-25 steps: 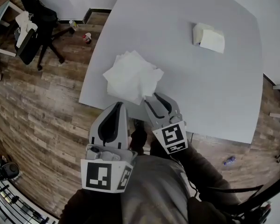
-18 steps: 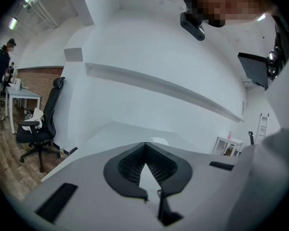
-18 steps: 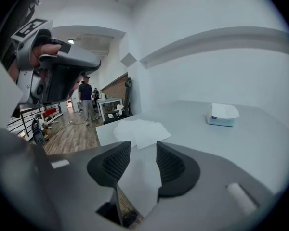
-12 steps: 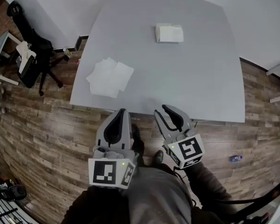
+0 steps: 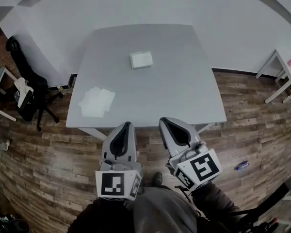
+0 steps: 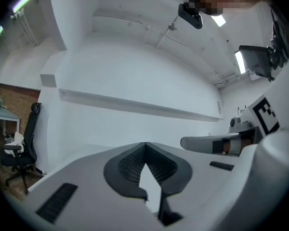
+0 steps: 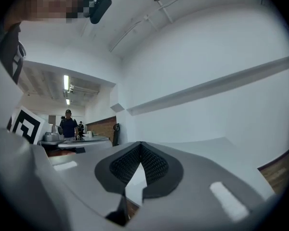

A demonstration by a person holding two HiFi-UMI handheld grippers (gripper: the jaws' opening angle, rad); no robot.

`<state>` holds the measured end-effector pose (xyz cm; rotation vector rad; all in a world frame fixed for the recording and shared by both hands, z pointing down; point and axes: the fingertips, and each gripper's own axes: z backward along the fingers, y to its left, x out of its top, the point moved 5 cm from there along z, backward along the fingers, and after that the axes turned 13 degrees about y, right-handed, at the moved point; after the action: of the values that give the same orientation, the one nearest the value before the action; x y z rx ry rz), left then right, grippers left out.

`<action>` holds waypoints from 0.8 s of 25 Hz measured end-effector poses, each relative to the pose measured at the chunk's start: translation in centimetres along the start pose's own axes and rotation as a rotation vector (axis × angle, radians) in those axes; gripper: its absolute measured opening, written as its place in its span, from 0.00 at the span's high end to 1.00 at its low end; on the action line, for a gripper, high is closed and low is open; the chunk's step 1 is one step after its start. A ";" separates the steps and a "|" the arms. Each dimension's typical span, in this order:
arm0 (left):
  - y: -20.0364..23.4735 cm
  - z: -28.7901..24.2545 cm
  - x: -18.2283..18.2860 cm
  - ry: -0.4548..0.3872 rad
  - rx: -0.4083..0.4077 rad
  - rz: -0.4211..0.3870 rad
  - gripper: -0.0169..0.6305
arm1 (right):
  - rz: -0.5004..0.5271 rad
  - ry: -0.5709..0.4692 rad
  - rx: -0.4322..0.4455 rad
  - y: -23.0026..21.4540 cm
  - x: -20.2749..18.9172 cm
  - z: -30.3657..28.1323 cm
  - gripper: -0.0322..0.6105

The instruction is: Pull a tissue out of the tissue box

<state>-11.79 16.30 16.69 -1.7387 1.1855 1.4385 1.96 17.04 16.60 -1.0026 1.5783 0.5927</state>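
Observation:
The white tissue box (image 5: 141,59) sits near the middle of the grey table (image 5: 184,96). A loose pile of pulled tissues (image 5: 97,101) lies flat by the table's left front corner. Both grippers are held level in front of the person's body, over the wooden floor and short of the table's near edge. My left gripper (image 5: 125,126) has its jaws together with nothing between them, and its own view shows the pads (image 6: 135,162) meeting at the tip. The right gripper (image 5: 168,122) is likewise shut and empty, its pads (image 7: 149,165) touching.
A black office chair (image 5: 24,96) with a white cloth stands left of the table. A small white table (image 5: 281,69) is at the right wall. A blue object (image 5: 241,166) lies on the floor at right. A person (image 7: 68,125) stands far off in the right gripper view.
Both grippers have drawn back and up from the table, leaving the tissue pile lying at its left front corner. The right gripper's jaws, open before, have come together.

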 end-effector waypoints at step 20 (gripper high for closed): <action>-2.9 3.4 -1.2 -0.021 -0.137 -0.090 0.97 | 0.055 -0.054 -0.046 5.6 -1.1 2.9 0.95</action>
<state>-10.73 20.75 16.69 -1.8396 1.0055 1.5109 -1.22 22.57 16.18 -0.9718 1.5551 0.6913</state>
